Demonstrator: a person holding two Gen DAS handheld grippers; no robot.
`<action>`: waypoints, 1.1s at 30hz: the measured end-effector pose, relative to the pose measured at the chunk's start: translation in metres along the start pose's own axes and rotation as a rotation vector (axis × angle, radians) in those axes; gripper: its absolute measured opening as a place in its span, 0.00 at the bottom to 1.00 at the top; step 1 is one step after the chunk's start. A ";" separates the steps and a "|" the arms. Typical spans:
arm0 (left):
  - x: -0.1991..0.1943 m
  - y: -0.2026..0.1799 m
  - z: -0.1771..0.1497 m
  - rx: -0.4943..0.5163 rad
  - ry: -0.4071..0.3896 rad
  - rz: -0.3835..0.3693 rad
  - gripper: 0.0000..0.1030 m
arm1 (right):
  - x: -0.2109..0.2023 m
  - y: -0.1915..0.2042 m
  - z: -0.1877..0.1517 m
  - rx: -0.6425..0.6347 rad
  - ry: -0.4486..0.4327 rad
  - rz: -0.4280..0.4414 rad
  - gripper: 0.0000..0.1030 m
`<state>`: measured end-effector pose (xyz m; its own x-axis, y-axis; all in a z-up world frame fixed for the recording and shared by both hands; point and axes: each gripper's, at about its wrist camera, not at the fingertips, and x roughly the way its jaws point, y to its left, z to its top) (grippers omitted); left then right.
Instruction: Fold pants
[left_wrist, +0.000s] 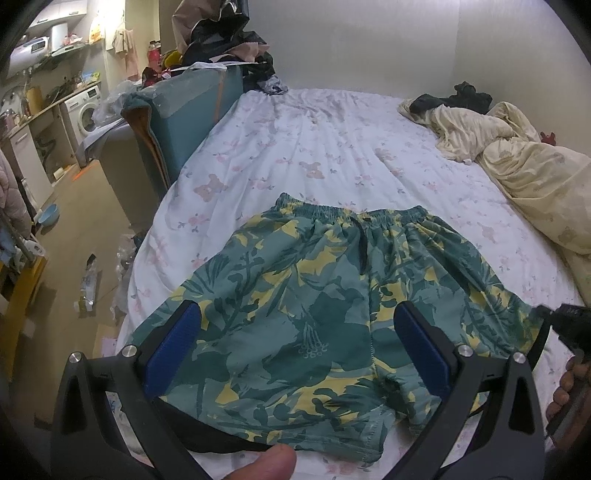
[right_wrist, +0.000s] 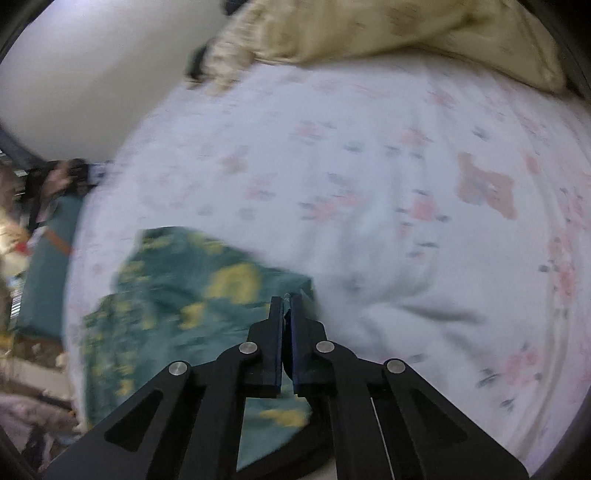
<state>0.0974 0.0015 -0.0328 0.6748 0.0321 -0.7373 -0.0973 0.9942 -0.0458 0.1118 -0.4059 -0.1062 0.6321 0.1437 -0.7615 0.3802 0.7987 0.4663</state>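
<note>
Green shorts (left_wrist: 314, 295) with yellow leaf print lie flat on the white flowered bed sheet (left_wrist: 314, 147), with the elastic waistband at the far side and the leg hems near me. My left gripper (left_wrist: 297, 308) hovers open over the left leg, its blue pads wide apart and holding nothing. In the blurred right wrist view my right gripper (right_wrist: 286, 297) is shut on the shorts (right_wrist: 192, 288) at their right edge, and a sliver of fabric shows between the pads. The right gripper (left_wrist: 565, 319) shows at the shorts' right hem corner, held by a hand (left_wrist: 565, 387).
A crumpled cream blanket (left_wrist: 517, 158) and dark clothes (left_wrist: 461, 98) lie at the bed's far right. A teal cushion (left_wrist: 192, 107) under a clothes pile (left_wrist: 221, 40) borders the left side. Beyond the left edge is a littered floor, with a blue bowl (left_wrist: 48, 214) and a washing machine (left_wrist: 86, 110).
</note>
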 end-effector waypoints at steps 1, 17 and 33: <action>-0.001 0.001 0.001 -0.004 0.000 0.001 1.00 | -0.005 0.013 -0.001 -0.040 -0.008 0.033 0.02; 0.018 0.004 0.008 -0.003 0.134 -0.018 1.00 | 0.018 0.149 -0.161 -0.444 0.377 0.370 0.02; 0.153 -0.106 0.079 0.094 0.373 -0.228 0.90 | 0.014 0.113 -0.136 -0.309 0.385 0.366 0.02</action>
<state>0.2689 -0.0909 -0.0878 0.3596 -0.2110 -0.9089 0.1019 0.9771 -0.1865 0.0716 -0.2338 -0.1254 0.3735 0.5950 -0.7117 -0.0649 0.7821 0.6198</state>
